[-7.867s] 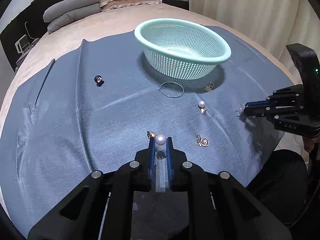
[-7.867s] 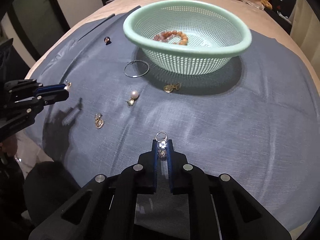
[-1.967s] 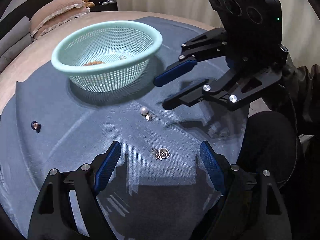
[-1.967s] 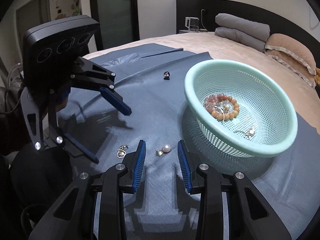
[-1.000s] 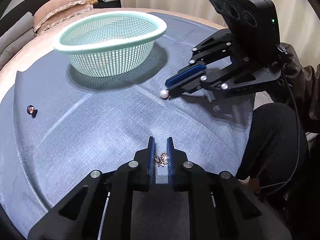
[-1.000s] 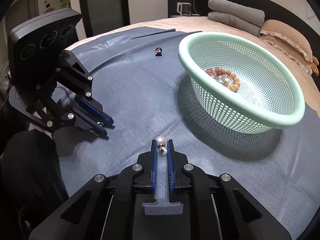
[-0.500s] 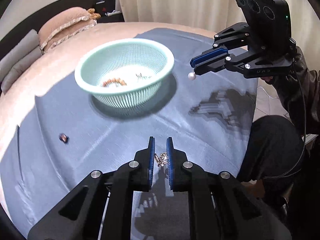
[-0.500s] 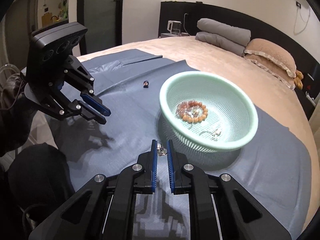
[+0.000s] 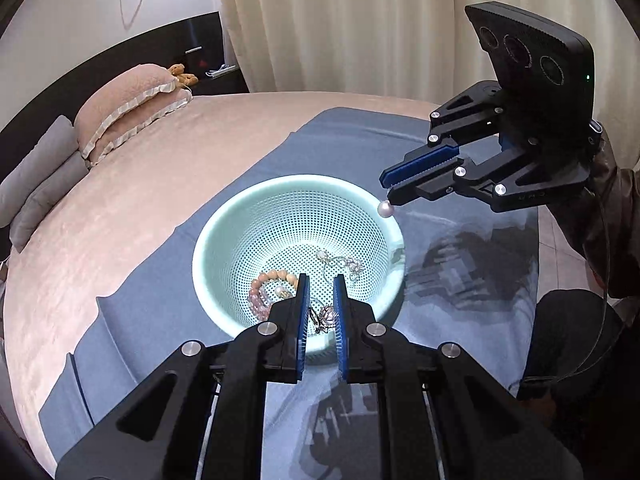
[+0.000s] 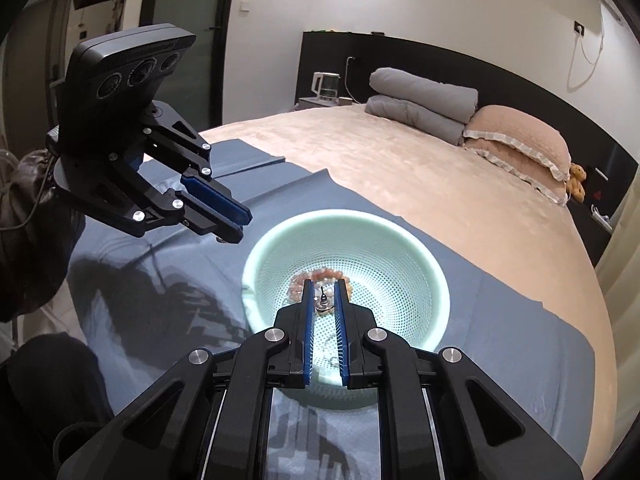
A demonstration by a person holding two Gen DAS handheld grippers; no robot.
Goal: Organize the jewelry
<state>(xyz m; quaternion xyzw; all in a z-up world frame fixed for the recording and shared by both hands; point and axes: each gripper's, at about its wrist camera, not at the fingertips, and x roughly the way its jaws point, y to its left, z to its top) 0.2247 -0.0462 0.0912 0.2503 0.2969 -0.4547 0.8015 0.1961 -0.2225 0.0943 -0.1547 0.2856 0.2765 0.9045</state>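
Hanging above the mint basket (image 9: 224, 240), the left claw (image 9: 319, 312) is narrowed on a small metal pendant (image 9: 326, 315), which sits between its blue ribbed pads over the basket's near wall. In this left wrist view the basket, a round plastic bowl pierced with fine holes, already holds a peach bead bracelet (image 9: 266, 284) and a silvery chain piece (image 9: 340, 262) on its floor. The right claw (image 9: 386, 196) reaches in over the basket's far-right rim with a glossy pearl earring (image 9: 385, 209) hanging at its tips. The blue cloth (image 9: 168, 280) around the basket looks woven and slightly creased (no loose jewelry shows on it here).

From the right wrist view, the right claw (image 10: 323, 300) is narrowed on the pearl earring (image 10: 322, 303), whose stud and wire show between the pads above the basket (image 10: 424, 276). The left claw (image 10: 236, 226) hovers just outside the basket's left rim, its fingers close together. Most of the sorting seems done; what remains is likely releasing these two pieces into the basket.
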